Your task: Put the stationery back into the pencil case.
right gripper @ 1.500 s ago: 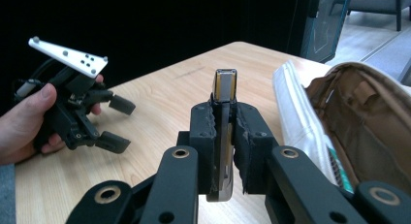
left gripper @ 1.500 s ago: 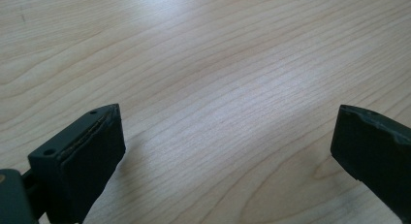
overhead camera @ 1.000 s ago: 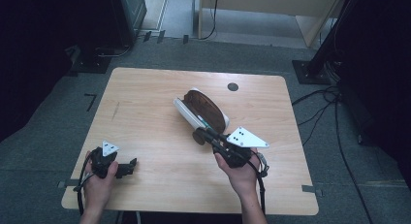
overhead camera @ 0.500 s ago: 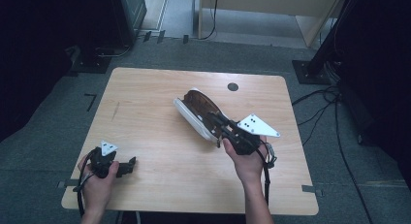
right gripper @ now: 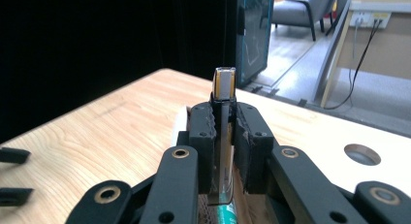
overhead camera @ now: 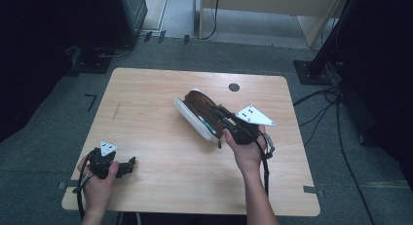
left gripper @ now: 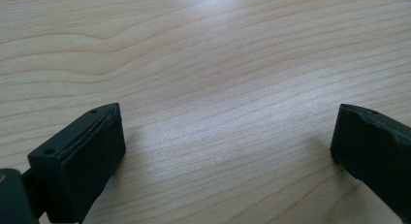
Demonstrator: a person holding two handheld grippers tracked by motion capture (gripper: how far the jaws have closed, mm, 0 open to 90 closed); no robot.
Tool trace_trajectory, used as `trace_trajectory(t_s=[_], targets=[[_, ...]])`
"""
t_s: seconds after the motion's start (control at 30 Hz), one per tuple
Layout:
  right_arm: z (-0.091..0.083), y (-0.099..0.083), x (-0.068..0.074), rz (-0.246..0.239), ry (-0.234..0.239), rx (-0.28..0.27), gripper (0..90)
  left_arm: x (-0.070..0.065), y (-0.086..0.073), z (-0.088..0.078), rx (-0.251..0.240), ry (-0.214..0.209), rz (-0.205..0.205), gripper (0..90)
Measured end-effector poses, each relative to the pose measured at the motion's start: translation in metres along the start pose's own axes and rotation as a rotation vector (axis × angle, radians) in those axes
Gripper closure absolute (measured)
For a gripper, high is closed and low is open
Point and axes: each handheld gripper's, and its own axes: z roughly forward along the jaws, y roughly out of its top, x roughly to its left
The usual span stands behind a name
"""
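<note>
The wooden table [overhead camera: 160, 113] lay before me, a round dark hole [overhead camera: 234, 87] in it near the far edge. Right of its middle, the oval dish [overhead camera: 197, 110], brown inside with a white rim, stood tilted on edge, lifted at the end I gripped. My right gripper [overhead camera: 225, 119] had its jaws pinched narrow on that dish's rim; in the right gripper view the thin rim [right gripper: 224, 86] stuck up between the two pads [right gripper: 201, 136], which pressed it from both sides. My left gripper [overhead camera: 127, 166] rested low at the near left corner, well apart from the dish. Its jaws stood wide, with bare wood between them in the left gripper view.
</note>
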Motion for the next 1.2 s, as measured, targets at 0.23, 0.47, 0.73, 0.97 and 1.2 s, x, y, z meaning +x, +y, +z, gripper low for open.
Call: trace_trajectory(t_s=[0.23, 0.47, 0.73, 0.97, 1.2], targets=[[0.020, -0.016, -0.006, -0.014, -0.027, 0.073, 79.0, 0.000, 0.000, 0.000, -0.001, 0.000, 0.001, 0.0], [0.030, -0.032, -0.008, -0.020, -0.044, 0.137, 79.0, 0.000, 0.000, 0.000, -0.001, 0.000, 0.000, 0.0], [0.040, -0.042, -0.009, -0.047, -0.063, 0.209, 79.0, 0.000, 0.000, 0.000, -0.001, 0.000, 0.000, 0.0], [0.045, -0.044, -0.012, -0.031, -0.066, 0.221, 79.0, 0.000, 0.000, 0.000, 0.000, 0.000, 0.001, 0.0], [0.058, -0.052, -0.011, -0.058, -0.089, 0.292, 78.9, 0.000, 0.000, 0.000, -0.001, 0.000, 0.000, 0.0]])
